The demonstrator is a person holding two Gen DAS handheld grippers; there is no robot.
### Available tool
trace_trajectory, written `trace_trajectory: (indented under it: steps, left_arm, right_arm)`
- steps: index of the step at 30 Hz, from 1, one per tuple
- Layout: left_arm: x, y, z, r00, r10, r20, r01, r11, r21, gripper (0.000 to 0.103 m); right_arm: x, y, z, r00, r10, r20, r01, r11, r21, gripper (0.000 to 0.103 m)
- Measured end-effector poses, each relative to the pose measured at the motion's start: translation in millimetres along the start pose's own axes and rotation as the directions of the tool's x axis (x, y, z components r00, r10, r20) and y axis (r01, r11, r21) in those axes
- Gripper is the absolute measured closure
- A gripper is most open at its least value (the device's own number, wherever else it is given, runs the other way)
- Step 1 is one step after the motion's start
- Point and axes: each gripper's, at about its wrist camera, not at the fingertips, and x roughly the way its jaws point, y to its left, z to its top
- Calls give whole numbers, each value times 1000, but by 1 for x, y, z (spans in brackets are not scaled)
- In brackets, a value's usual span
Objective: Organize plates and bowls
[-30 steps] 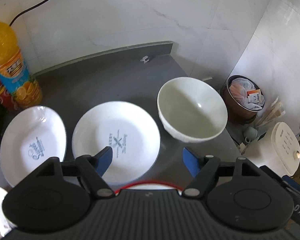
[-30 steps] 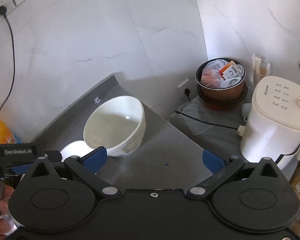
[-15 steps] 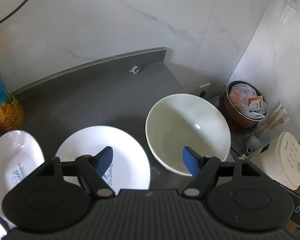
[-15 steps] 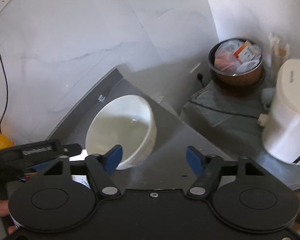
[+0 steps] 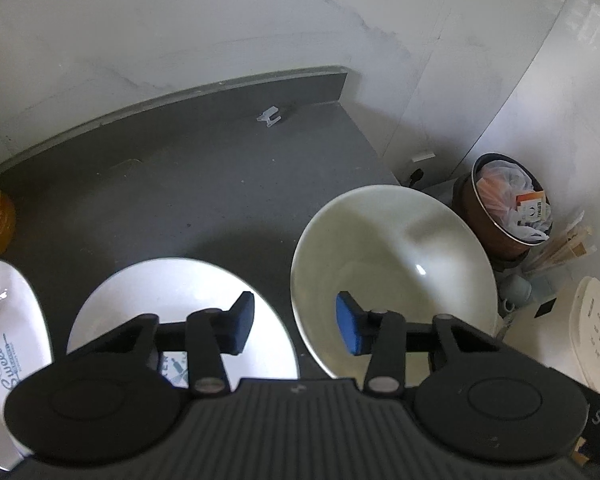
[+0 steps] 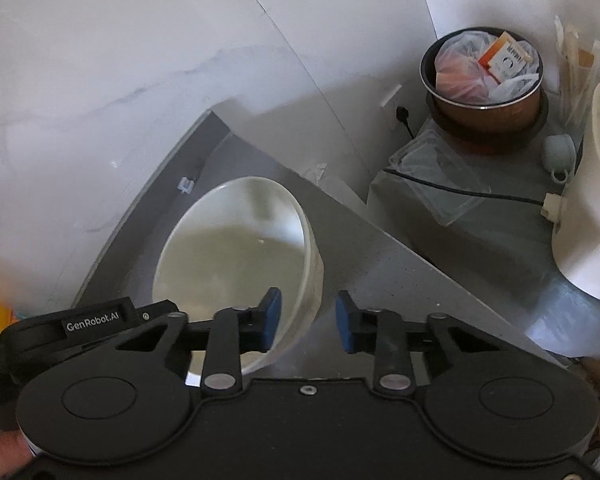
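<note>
Near the right edge of the dark worktop sat a white bowl, upright, with two white plates to its left: one plate just beside it and a second plate at the worktop's left edge, partly cut off from view.

The left gripper hung over the gap between the bowl and the nearer plate. Its fingers stood partly open with nothing between them; one blue pad lay over the plate and the other over the bowl's near rim.

The right gripper straddled the bowl's right rim, one finger inside the wall and one outside. A clear gap showed on the outer side, so the fingers were only partly closed and had no grip on it yet.

The bowl looked like glazed ceramic: stiff, fairly heavy for a pinch, slick and liable to chip or break if dropped. Its rim seemed the only practical place to take hold, with the pads set deep over the wall and squeezed firmly, since a one-sided hold would likely let it tilt. The plates lay flat and shallow, so their raised edges appeared harder to get under.
</note>
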Motion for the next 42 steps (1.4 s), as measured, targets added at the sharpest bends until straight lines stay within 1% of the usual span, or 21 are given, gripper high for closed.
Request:
trace_trajectory:
  steps: [2, 3, 4, 6, 7, 8, 10, 13, 15, 24, 35, 42]
  left_arm:
    - [6, 1, 1, 1000, 3, -13, -3, 1000, -13, 69]
    - [10, 3, 1, 1000, 0, -22, -1, 1000, -24, 72]
    - [12, 4, 1, 1000, -2, -29, 1, 999, -34, 75]
    - [16, 7, 1, 999, -8, -40, 5, 998, -57, 81]
    - [19, 9, 0, 999, -10, -47, 7, 998, -69, 85]
    - [20, 11, 0, 998, -22, -51, 18, 996, -86, 91]
    - [19, 15, 0, 998, -54, -44, 49, 992, -115, 98]
    - [18, 15, 0, 998, -48, -34, 44, 992, -120, 99]
    - [16, 18, -1, 998, -56, -33, 51, 989, -136, 99]
    - [-7, 18, -7, 998, -61, 9, 62, 989, -134, 99]
    - [-60, 19, -20, 993, -74, 89, 85, 988, -129, 99]
    - [-93, 29, -39, 989, -75, 124, 92, 986, -138, 99]
  right_arm:
    - [6, 0, 1, 1000, -5, -9, 5, 1000, 4, 79]
    - [7, 0, 1, 1000, -5, -11, 5, 1000, 11, 81]
    - [8, -1, 1, 1000, -3, -9, 4, 1000, 21, 86]
    - [8, 2, 1, 1000, 3, 1, -3, 1000, 17, 90]
    - [7, 5, 0, 1000, -12, 7, 11, 1000, 5, 91]
    - [7, 7, 0, 1000, -23, 10, 23, 1000, -3, 91]
    - [6, 10, -2, 999, -35, 11, 35, 999, -9, 91]
    - [3, 8, -3, 1000, -26, 16, 26, 1000, 12, 91]
    - [-1, 9, -5, 1000, -21, 20, 21, 1000, 2, 91]
    - [-25, 20, -10, 998, -11, 57, 13, 1000, -23, 90]
    - [-74, 36, -25, 992, 22, 126, -16, 999, -51, 90]
    - [-97, 42, -42, 989, 48, 139, -38, 997, -73, 90]
